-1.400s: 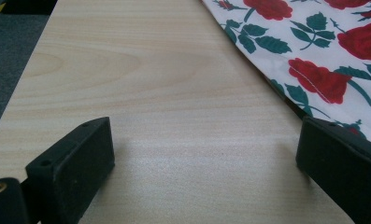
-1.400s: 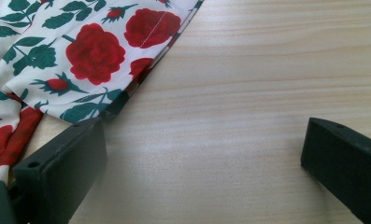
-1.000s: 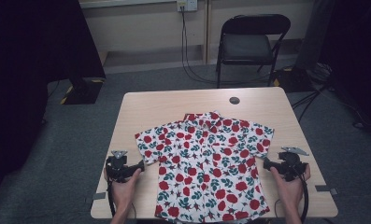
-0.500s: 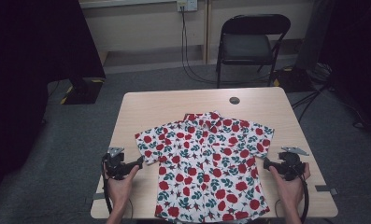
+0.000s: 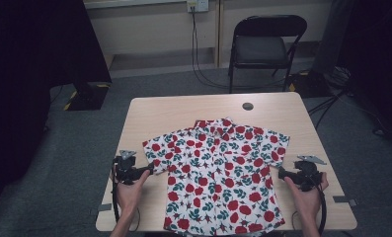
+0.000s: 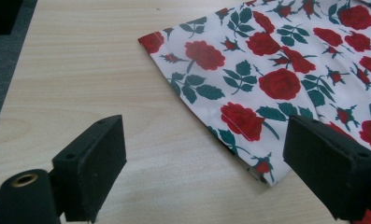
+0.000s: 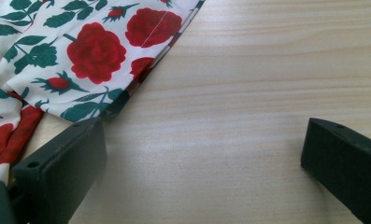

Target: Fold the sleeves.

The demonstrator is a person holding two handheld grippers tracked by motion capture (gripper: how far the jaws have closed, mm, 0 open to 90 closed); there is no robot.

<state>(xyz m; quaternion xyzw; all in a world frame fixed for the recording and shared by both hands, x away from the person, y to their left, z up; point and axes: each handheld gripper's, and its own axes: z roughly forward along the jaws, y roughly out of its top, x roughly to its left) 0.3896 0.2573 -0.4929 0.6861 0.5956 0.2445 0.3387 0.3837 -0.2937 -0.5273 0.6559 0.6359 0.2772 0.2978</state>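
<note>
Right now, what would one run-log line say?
white short-sleeved shirt with red roses: flat on table | left gripper: jaws open, just narrowing, at sleeve hem | right gripper: jaws open

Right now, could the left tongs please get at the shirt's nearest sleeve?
Probably yes: the left tongs stand open beside the sleeve, whose hem already lies between the jaws, with bare table around.

left gripper [image 5: 149,171] nudged slightly toward shirt [image 5: 218,173] sleeve edge, jaws just been closing a little, nothing gripped
</note>
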